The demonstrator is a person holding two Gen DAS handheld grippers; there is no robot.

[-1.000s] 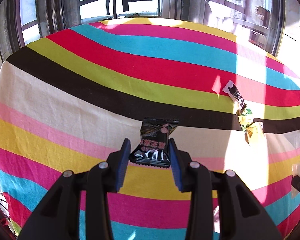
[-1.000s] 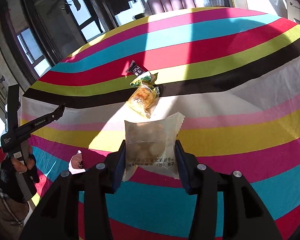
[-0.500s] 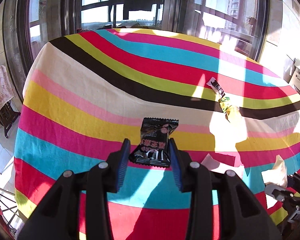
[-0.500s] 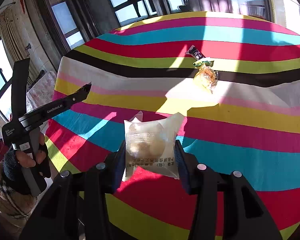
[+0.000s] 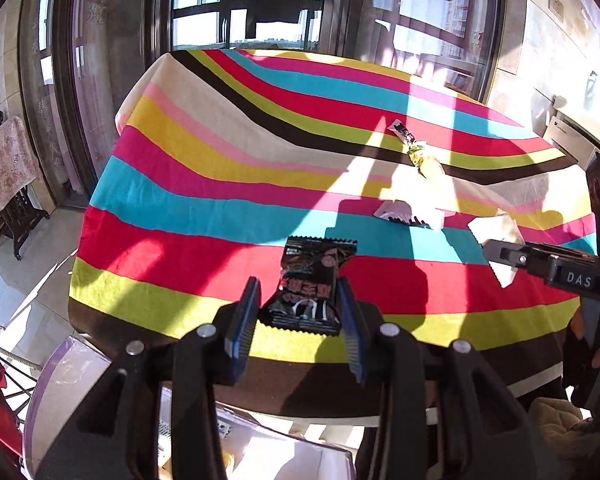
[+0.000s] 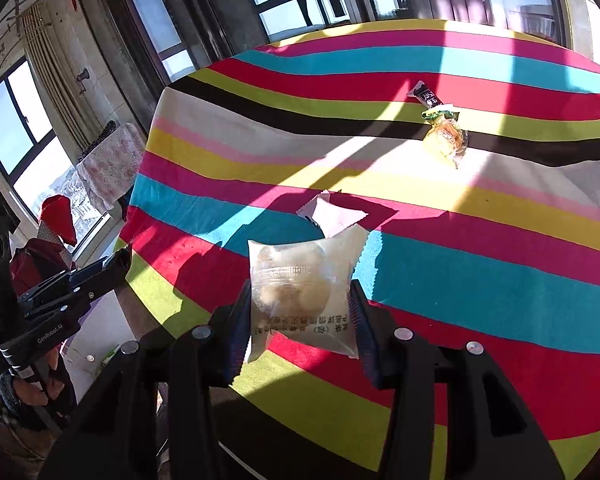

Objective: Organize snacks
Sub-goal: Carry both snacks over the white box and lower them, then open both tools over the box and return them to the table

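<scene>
The bench wore a matt woven cloth in bold stripes, soft-looking and faintly creased. The left hand-held gripper was matt black plastic with ribbed blue pads and bright metal screw heads; the right hand-held gripper had the same finish. The dark snack packet was glossy printed film with serrated edges. The clear snack packet was translucent, shiny plastic, slightly crinkled. A small white wrapper lay smooth and semi-matt. The yellow pastry packet glinted like clear film. A clear plastic bin showed a glossy, frosted rim.
</scene>
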